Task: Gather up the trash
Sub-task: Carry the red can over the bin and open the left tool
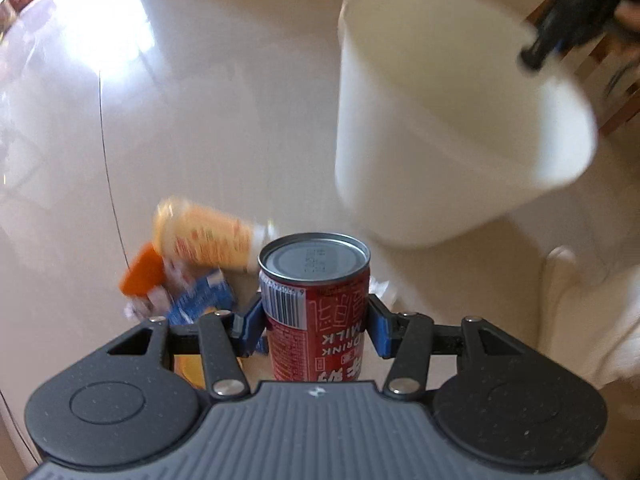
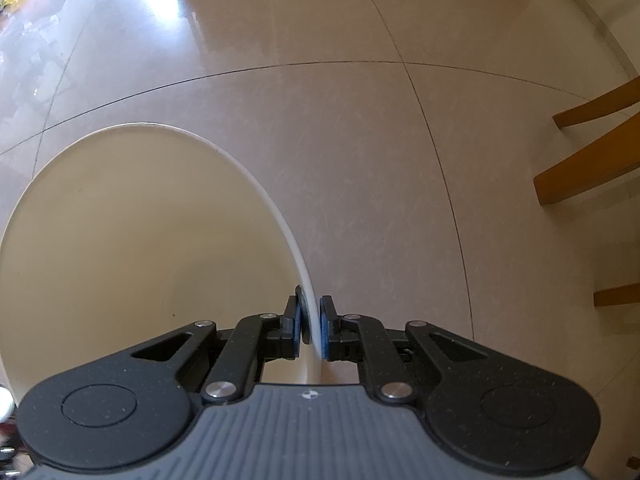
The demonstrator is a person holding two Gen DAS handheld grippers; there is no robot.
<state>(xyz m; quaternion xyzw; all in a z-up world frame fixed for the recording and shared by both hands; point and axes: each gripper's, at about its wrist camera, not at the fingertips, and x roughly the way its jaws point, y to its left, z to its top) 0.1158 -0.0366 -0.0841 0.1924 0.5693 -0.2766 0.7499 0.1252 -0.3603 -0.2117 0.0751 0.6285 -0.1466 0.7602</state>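
The left gripper (image 1: 316, 326) is clamping the red can (image 1: 316, 308); the right gripper (image 2: 310, 326) is pinching the white bin (image 2: 256, 184) rim. If either squeeze loosens, the can may be dropping onto the litter (image 1: 192, 264) at lower left, or the bin tipping.

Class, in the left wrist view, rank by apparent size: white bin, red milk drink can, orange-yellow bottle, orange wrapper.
1. white bin
2. red milk drink can, though nearness to the camera enlarges it
3. orange-yellow bottle, blurred
4. orange wrapper
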